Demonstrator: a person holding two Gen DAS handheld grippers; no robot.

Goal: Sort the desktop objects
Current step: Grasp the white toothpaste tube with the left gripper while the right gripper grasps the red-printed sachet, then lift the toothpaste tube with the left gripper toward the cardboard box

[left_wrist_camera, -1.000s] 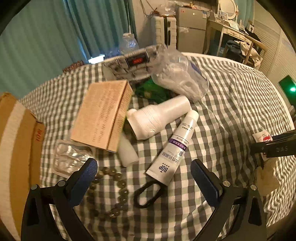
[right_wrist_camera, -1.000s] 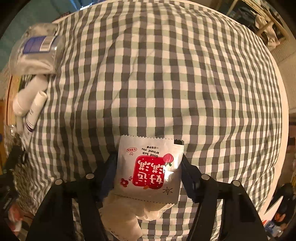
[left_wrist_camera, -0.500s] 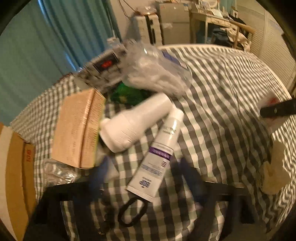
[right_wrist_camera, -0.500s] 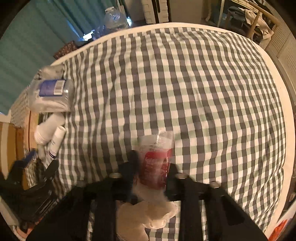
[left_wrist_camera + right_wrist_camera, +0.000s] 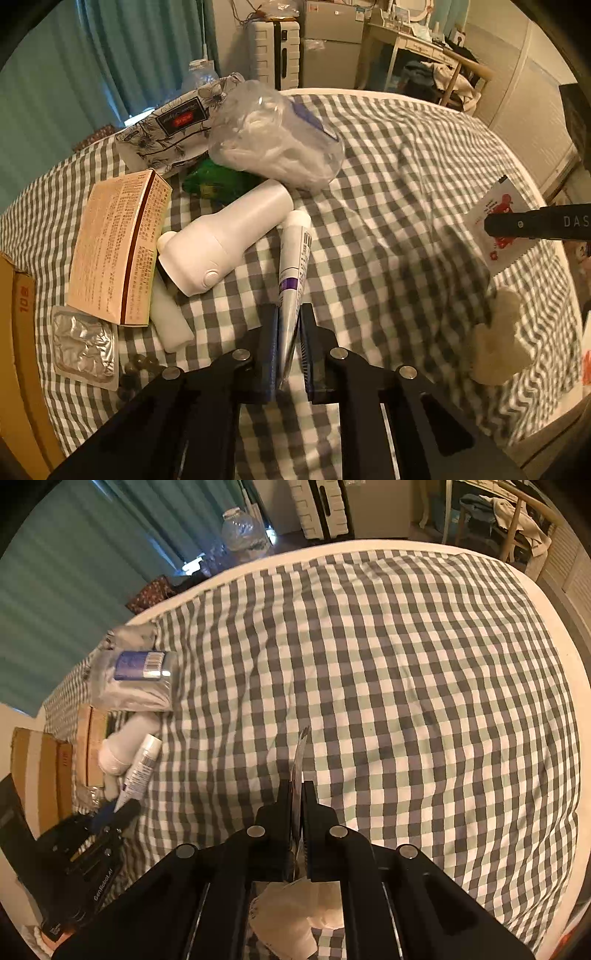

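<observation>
My left gripper (image 5: 289,314) is shut on the flat end of a white tube with a purple band (image 5: 293,264), which lies on the checked cloth beside a white plastic bottle (image 5: 221,240). My right gripper (image 5: 296,788) is shut on a red and white snack sachet (image 5: 300,755), held edge-on above the cloth. The sachet (image 5: 498,229) and the right gripper's finger also show in the left wrist view at the far right. The left gripper shows in the right wrist view (image 5: 110,812) at the lower left.
A tan carton (image 5: 114,243), a blister pack (image 5: 83,347), a clear bag of white items (image 5: 277,136), a floral pouch (image 5: 170,125), a green packet (image 5: 214,181) and dark beads (image 5: 129,369) crowd the left. A crumpled tissue (image 5: 498,339) lies right. A cardboard box (image 5: 14,350) stands at the left edge.
My left gripper moved forward and closed on the tube's end. My right gripper closed on the sachet, lifted it off the cloth and turned it edge-on.
</observation>
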